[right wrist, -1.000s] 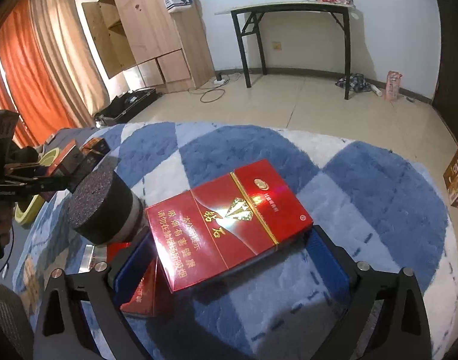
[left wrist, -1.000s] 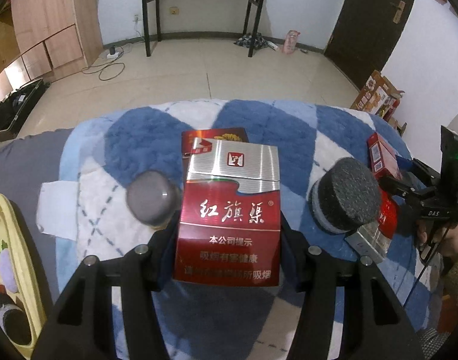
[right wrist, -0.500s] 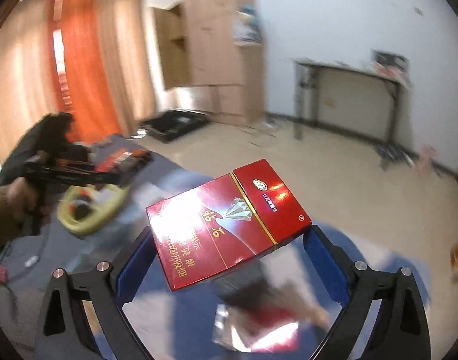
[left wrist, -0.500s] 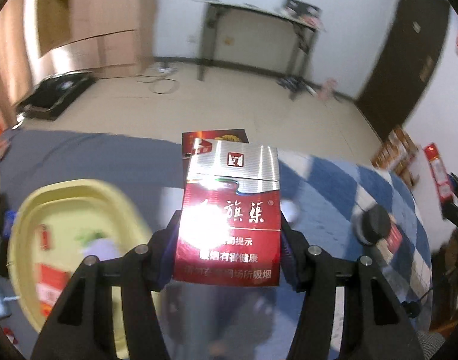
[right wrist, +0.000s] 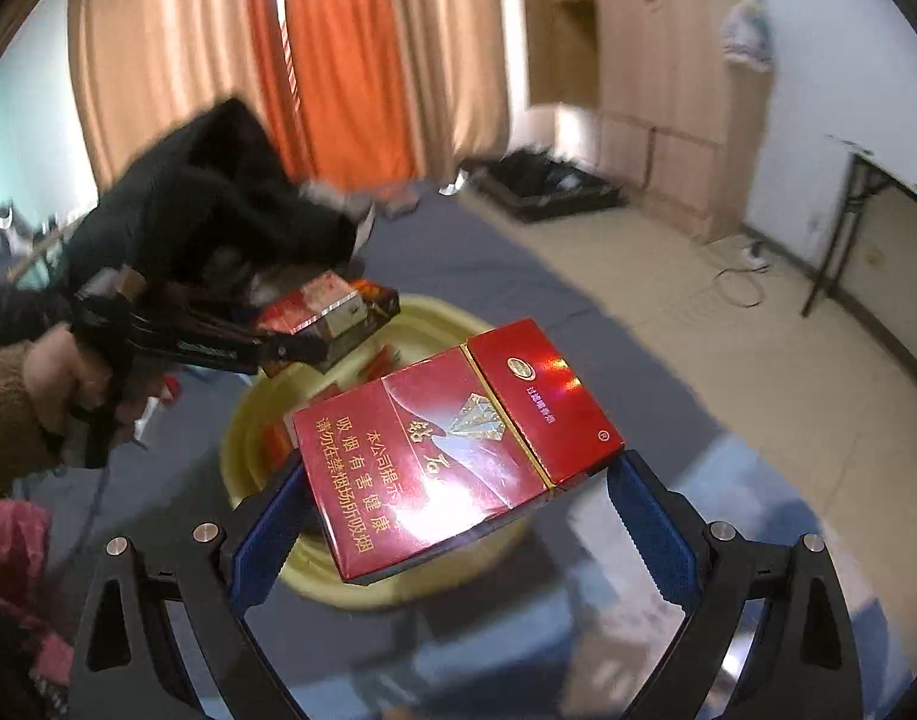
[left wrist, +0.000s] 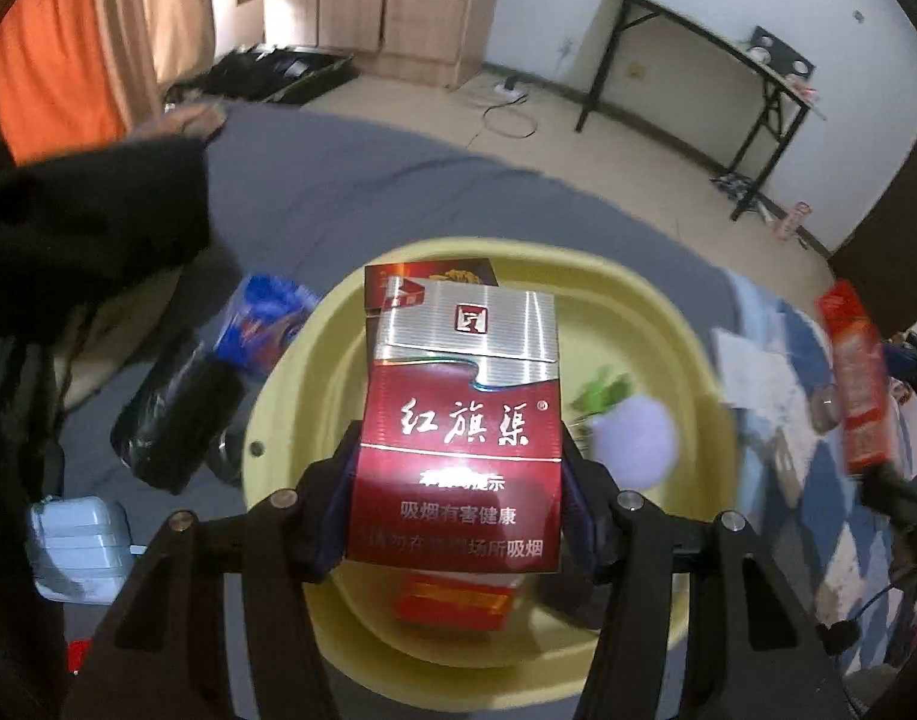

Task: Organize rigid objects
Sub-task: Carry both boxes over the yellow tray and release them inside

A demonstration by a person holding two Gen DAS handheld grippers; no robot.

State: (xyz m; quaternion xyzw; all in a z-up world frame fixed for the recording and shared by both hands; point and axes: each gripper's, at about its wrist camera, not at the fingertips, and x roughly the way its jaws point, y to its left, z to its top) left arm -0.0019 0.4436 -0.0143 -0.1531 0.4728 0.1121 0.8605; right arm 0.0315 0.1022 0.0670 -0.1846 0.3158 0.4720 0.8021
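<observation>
My left gripper (left wrist: 458,516) is shut on a red and silver cigarette pack (left wrist: 461,420), with a second dark red pack (left wrist: 434,276) behind it, and holds them over the yellow basin (left wrist: 692,354). My right gripper (right wrist: 452,510) is shut on a red cigarette pack (right wrist: 452,450), held above the yellow basin (right wrist: 242,420) near its right rim. The left gripper also shows in the right wrist view (right wrist: 314,336), above the basin's far side. The right gripper's pack shows at the right edge of the left wrist view (left wrist: 854,378).
The basin holds a red pack (left wrist: 452,603), a pale purple round object (left wrist: 635,447) and a green item (left wrist: 602,387). A black bottle (left wrist: 176,420), a blue packet (left wrist: 260,324) and a white charger (left wrist: 77,546) lie left of it. Dark clothing (left wrist: 80,234) lies at far left.
Both grippers have swung left from the blue and white quilt to the yellow basin, each still holding its pack. The black foam cylinders are out of view.
</observation>
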